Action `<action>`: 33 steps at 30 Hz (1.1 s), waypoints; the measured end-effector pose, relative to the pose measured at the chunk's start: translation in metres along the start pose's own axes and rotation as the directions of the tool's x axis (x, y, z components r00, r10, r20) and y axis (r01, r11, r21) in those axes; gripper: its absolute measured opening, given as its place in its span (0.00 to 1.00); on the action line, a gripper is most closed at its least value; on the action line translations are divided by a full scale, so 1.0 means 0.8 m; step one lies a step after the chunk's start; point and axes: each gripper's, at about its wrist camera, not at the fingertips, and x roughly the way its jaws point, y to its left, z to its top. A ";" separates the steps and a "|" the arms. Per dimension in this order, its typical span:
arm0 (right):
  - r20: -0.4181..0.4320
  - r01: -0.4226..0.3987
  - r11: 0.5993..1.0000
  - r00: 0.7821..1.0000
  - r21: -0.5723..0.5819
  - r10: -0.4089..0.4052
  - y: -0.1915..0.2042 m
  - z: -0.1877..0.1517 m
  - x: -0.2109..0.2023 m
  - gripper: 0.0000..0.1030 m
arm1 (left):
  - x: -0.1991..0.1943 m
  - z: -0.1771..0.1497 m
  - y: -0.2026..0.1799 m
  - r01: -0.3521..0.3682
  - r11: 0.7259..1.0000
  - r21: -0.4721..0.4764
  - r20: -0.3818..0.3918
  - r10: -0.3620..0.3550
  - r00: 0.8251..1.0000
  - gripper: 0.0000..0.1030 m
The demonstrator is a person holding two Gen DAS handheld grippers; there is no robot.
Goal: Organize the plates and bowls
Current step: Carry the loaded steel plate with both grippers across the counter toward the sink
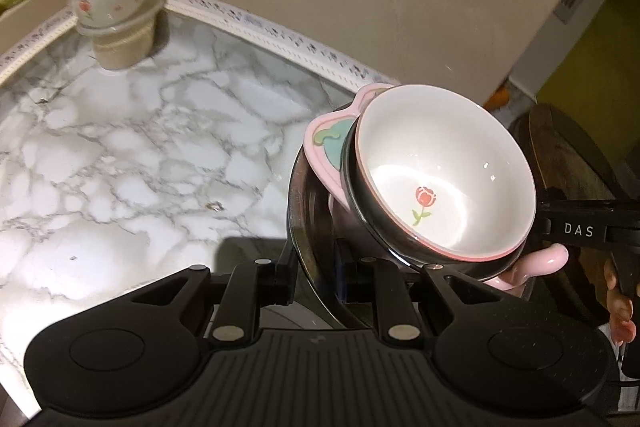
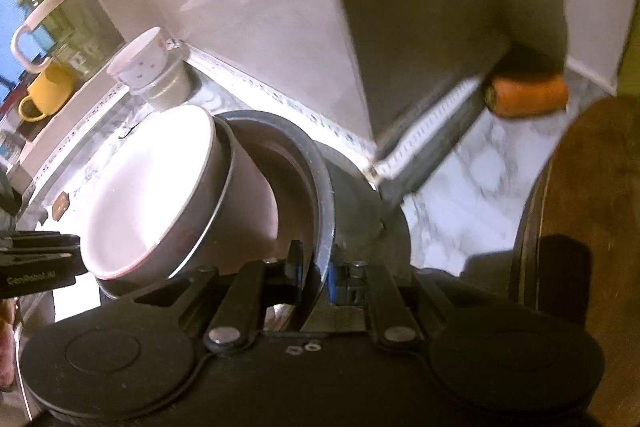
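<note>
Both tongs, left and right, clamp the steel plate carrying the tulip bowl stack; cups upper left already stacked, this pile not yet on the bench.

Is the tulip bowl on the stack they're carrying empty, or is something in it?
Empty. The left wrist view looks straight into the tulip bowl: only bare white glaze and the painted tulip at the bottom show, with no food or liquid.

A shiny metal dish is clamped between the left jaws. Beyond them, a glossy glazed bowl and polished marble-look counter are seen; matt wood right of the right jaws.
</note>
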 end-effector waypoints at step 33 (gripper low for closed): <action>-0.050 0.038 0.992 0.998 0.120 -0.032 -0.010 -0.079 -0.001 0.13 | 0.029 -0.029 -0.003 0.051 0.998 0.033 -0.086 -0.048 0.995 0.17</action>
